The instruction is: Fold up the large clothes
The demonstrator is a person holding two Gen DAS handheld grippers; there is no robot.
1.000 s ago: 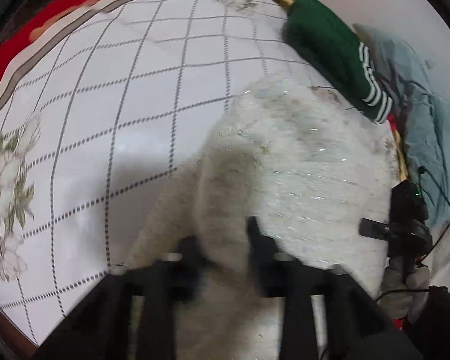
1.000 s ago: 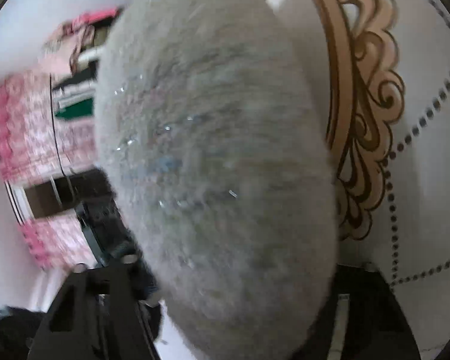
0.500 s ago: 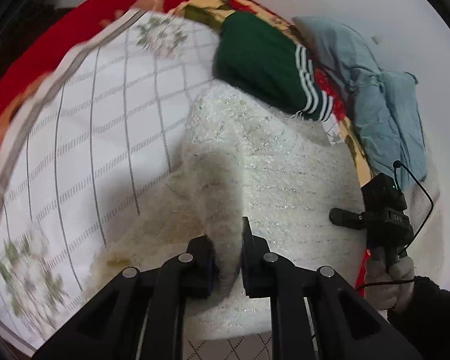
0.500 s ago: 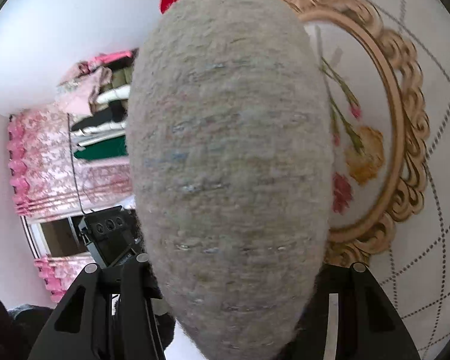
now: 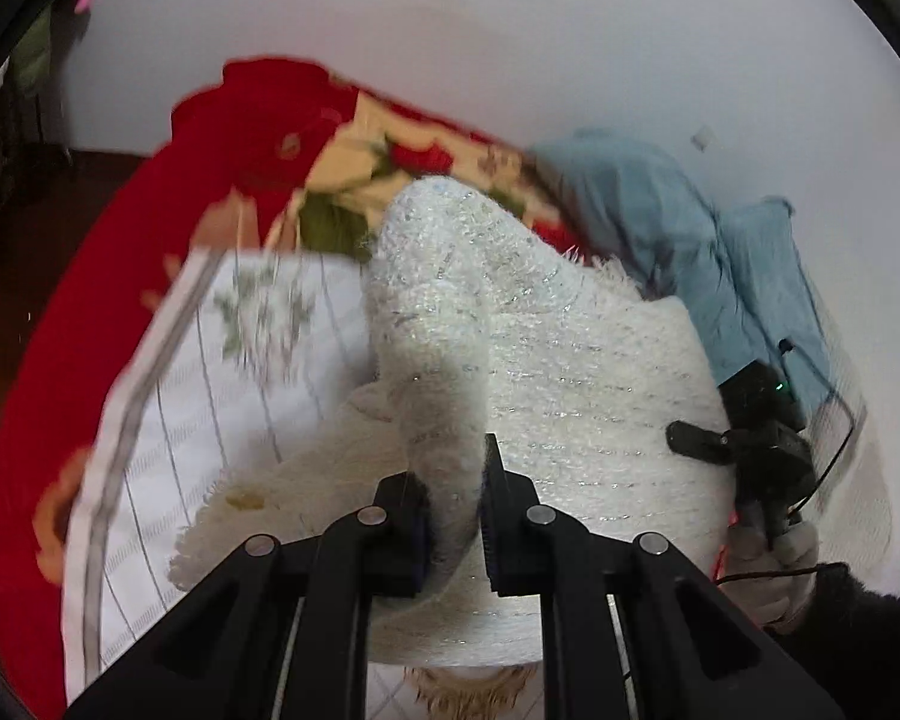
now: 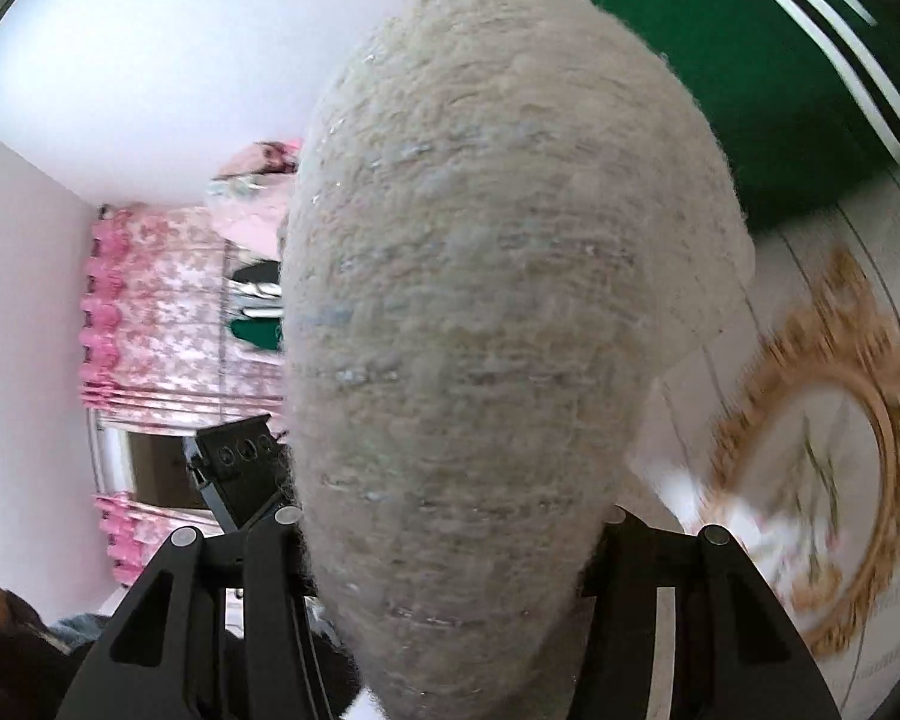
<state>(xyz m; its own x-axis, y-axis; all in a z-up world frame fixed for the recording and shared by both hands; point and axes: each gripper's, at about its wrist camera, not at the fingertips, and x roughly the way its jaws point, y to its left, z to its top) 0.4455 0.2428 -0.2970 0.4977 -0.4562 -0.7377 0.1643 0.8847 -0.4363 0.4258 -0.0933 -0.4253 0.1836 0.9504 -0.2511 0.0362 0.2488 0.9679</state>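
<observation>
Jaws of both the left gripper [image 5: 453,516] and right gripper [image 6: 450,546] are clamped on bunched folds of the fluffy white sweater [image 5: 570,372], raised above the quilted bedspread [image 5: 210,396]. Soft, bulky, limp knit is judged best gripped at its edges.

You get soft, even light; motion blur smears the bedspread [image 5: 252,324] at left, and fisheye bends and darkens every corner.

Fuzzy knit sweater [image 5: 570,360], glinting threads
</observation>
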